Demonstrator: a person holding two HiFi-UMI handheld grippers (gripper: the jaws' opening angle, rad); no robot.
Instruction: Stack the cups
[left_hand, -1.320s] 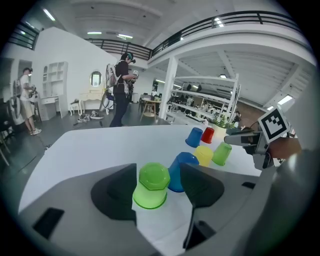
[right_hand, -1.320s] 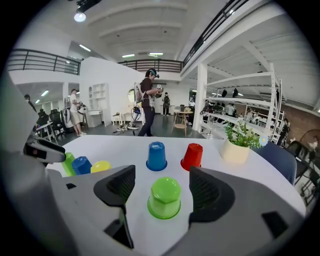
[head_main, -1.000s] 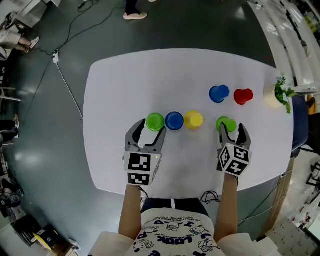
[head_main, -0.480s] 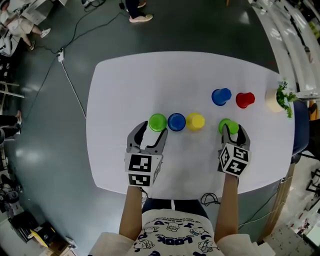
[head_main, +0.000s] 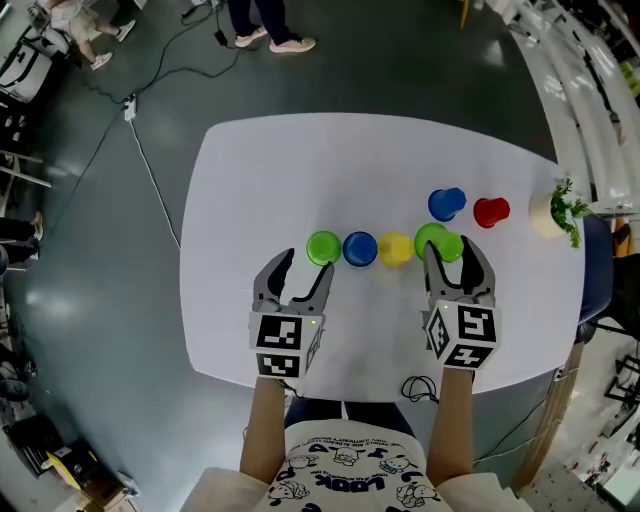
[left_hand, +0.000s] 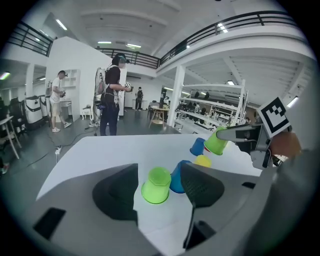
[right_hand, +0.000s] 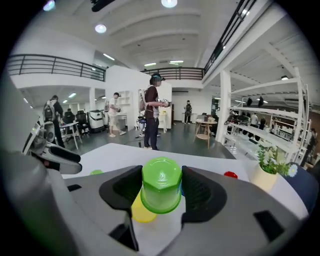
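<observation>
Three upturned cups stand in a row on the white table (head_main: 250, 180): a green cup (head_main: 323, 247) (left_hand: 156, 185), a blue cup (head_main: 360, 249) (left_hand: 177, 176) and a yellow cup (head_main: 394, 250) (right_hand: 140, 212). My right gripper (head_main: 450, 255) (right_hand: 161, 192) is shut on a second green cup (head_main: 437, 242) (right_hand: 161, 185), held upside down above the table just right of the yellow cup. My left gripper (head_main: 305, 270) (left_hand: 159, 175) is open, and the first green cup sits just beyond its fingertips. Another blue cup (head_main: 446, 204) and a red cup (head_main: 490, 212) stand further right.
A small potted plant (head_main: 560, 205) (right_hand: 270, 170) sits at the table's right edge. Cables run across the dark floor (head_main: 100, 250) to the left. People stand in the hall beyond the far side of the table (left_hand: 112, 95).
My right gripper closed on the green cup at the right, lifted it and carried it left, close to the yellow cup. The left gripper has stayed put and open.
</observation>
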